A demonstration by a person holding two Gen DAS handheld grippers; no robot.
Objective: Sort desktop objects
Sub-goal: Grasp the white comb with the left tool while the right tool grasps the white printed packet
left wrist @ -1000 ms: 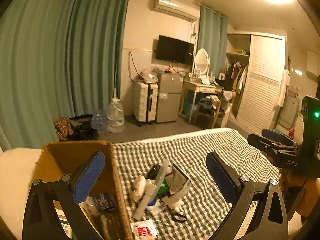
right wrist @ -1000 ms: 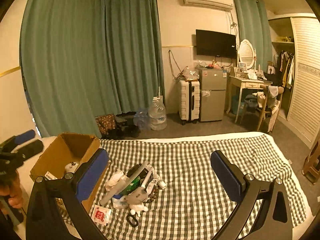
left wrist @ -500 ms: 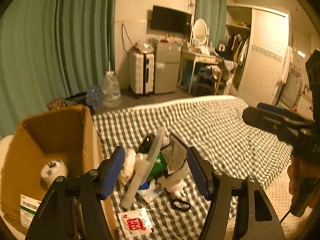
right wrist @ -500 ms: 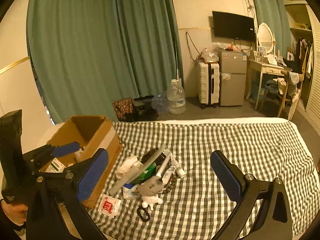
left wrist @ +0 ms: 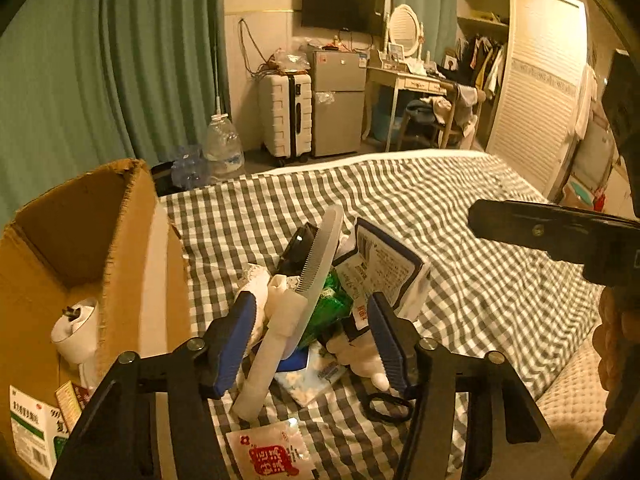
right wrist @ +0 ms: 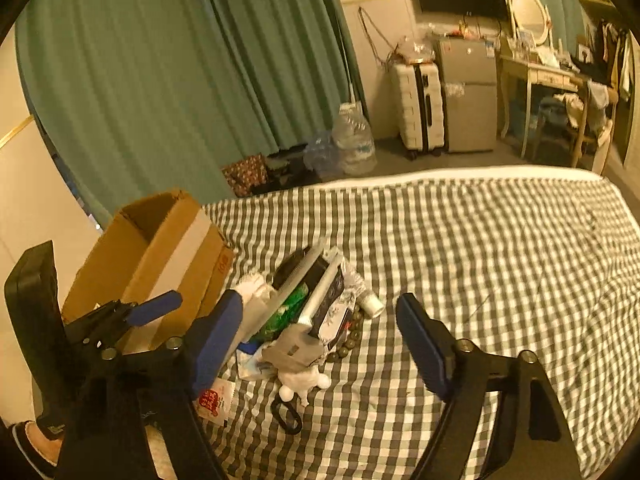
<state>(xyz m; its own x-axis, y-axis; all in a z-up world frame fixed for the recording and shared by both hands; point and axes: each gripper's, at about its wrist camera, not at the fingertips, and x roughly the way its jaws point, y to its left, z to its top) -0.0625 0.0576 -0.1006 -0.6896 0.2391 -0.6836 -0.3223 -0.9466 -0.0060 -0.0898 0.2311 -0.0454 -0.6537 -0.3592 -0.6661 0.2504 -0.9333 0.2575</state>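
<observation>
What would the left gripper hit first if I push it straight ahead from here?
Most likely the white comb lying on top of the pile: it sits between the closing fingers of the left gripper, which do not press on it. The green packet lies just under it. Depth is uncertain in this fisheye view.

A bed covered by a grey-and-white checked cloth (right wrist: 460, 240) carries everything. A cardboard box (right wrist: 160, 252) stands on it, left of both pairs of jaws. Seen between the left jaws, a heap rests on the cloth: a long white comb (left wrist: 308, 280), a green packet (left wrist: 330, 304) beneath it, and a printed sachet (left wrist: 384, 268) leaning just right. Nearer than the jaws lie a red-and-white sachet (left wrist: 272, 454) and a black ring (left wrist: 388, 408).
</observation>
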